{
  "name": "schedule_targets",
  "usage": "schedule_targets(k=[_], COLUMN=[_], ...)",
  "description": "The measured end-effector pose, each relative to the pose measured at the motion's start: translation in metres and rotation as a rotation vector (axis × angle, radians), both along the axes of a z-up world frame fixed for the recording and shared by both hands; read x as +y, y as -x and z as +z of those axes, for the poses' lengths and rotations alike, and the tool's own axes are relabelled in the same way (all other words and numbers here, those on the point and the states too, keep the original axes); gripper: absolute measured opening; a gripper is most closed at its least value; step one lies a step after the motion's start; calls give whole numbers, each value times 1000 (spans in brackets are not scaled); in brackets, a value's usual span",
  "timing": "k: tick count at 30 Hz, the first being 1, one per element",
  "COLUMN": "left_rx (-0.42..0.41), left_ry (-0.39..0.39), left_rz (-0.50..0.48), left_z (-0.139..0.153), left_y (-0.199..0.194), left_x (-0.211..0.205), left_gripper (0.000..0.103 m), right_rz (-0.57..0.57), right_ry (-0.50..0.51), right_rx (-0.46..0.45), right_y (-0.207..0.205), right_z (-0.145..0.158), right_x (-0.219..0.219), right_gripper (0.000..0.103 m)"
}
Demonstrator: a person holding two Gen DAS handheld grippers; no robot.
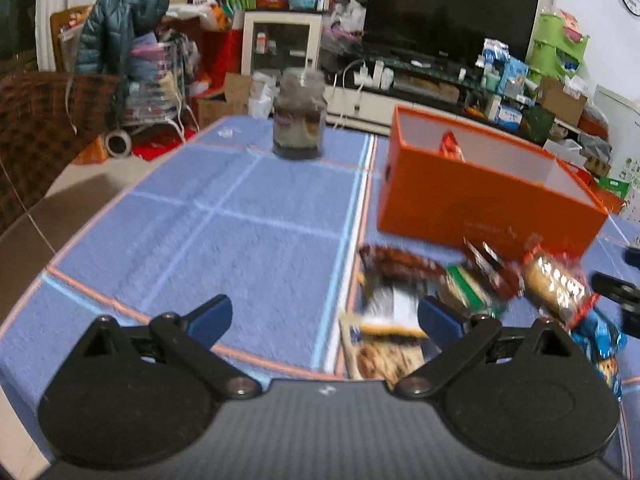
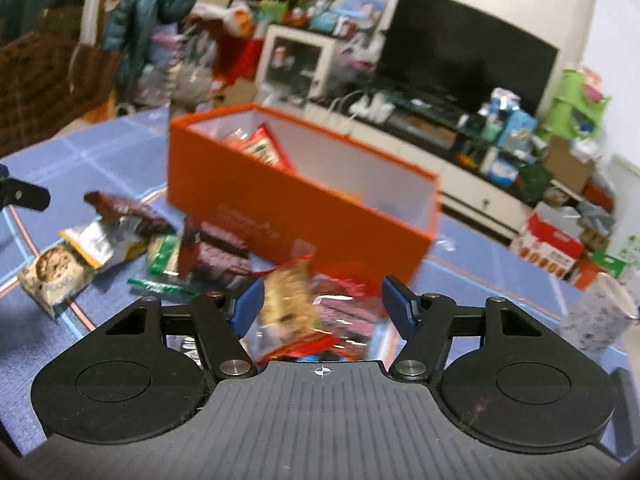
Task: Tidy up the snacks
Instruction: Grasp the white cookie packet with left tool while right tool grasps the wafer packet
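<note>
Grippers: two. The left gripper fills the bottom of the left wrist view; the right gripper fills the bottom of the right wrist view.
Left jaws: wide apart, holding nothing, over the blue tablecloth.
Right jaws: wide apart, with a clear red-edged cracker packet lying between the fingers; contact with the pads cannot be told through the blur.
Containers: one orange box, open-topped, centre of the right wrist view and right of centre in the left wrist view. One dark jar with its lid on, upper centre of the left wrist view, well apart from the box.
Box contents: at least one red snack packet leaning at the box's far left end; a second item further right is too blurred to name.
Jar contents: dark, not identifiable.
Loose snacks on the cloth: roughly six, in a heap just in front of the box. Among them are a brown wrapper, a cookie packet, a green packet and a blue packet at the lower right of the left wrist view.
Background: one black television, upper right.
</note>
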State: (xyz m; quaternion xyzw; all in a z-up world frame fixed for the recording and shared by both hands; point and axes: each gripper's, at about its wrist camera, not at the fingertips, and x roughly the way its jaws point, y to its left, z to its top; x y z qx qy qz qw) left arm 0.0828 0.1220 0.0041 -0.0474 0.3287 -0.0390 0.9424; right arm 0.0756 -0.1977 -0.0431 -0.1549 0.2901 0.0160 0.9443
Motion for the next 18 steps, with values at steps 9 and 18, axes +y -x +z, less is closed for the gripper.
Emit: schedule_targets(k=[9,18], left_rx=[72,79], left_ry=[-60,-111], left_rz=[-6,-45], left_z=[-23,-35], left_y=[7,7], left_x=[-20,-39], left_gripper=[98,98], right_rz=[83,91], right_ry=[78,141], right_rx=[76,114], right_y=[-27,-41], right_z=[-34,-49], right_x=[16,22], right_gripper=[49,43])
